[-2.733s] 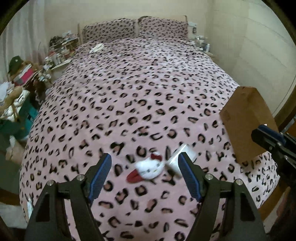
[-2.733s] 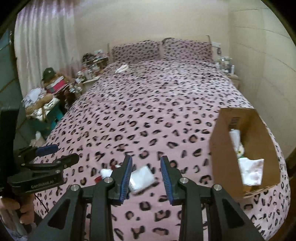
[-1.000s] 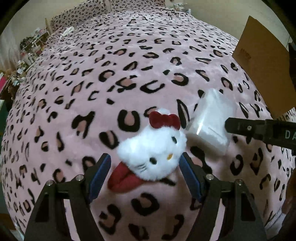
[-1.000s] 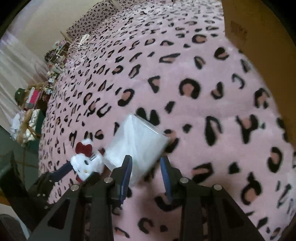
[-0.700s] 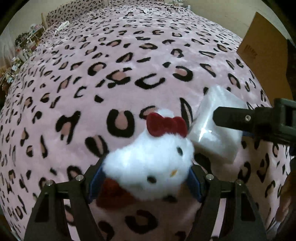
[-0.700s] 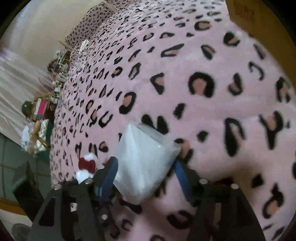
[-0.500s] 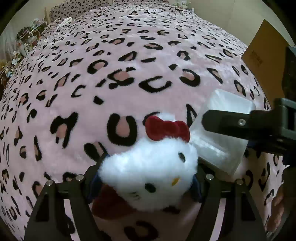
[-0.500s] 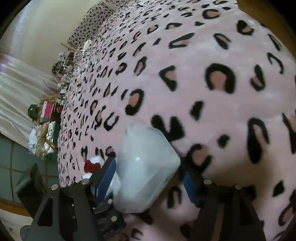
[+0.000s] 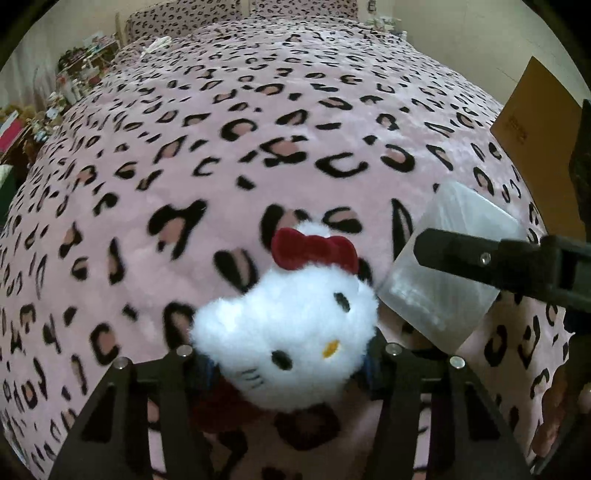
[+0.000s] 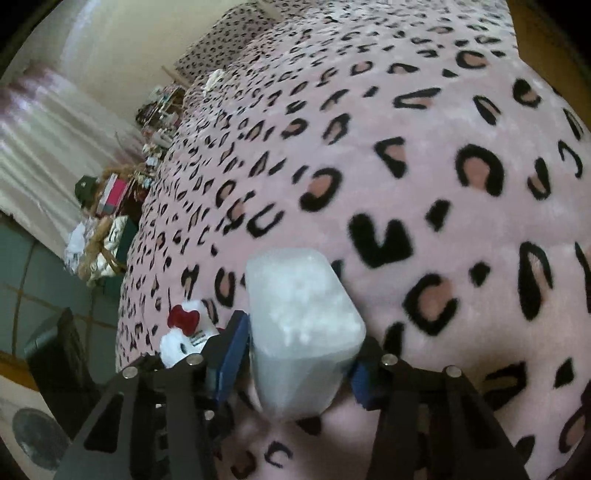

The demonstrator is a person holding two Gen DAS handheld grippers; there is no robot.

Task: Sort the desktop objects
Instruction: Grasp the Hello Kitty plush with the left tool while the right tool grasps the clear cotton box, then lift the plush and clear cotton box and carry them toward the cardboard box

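Jaws of both grippers, wider a second ago, are closing on plush cat (image 9: 291, 332) and packet (image 10: 303, 325).

One white plush cat (image 9: 291, 339) with a red bow is lying on the bed (image 9: 258, 122); one clear plastic packet (image 9: 447, 273) is lying just beside it; one cardboard box (image 9: 535, 110) is standing at the edge; two pillows (image 9: 236, 11) are showing at the head.
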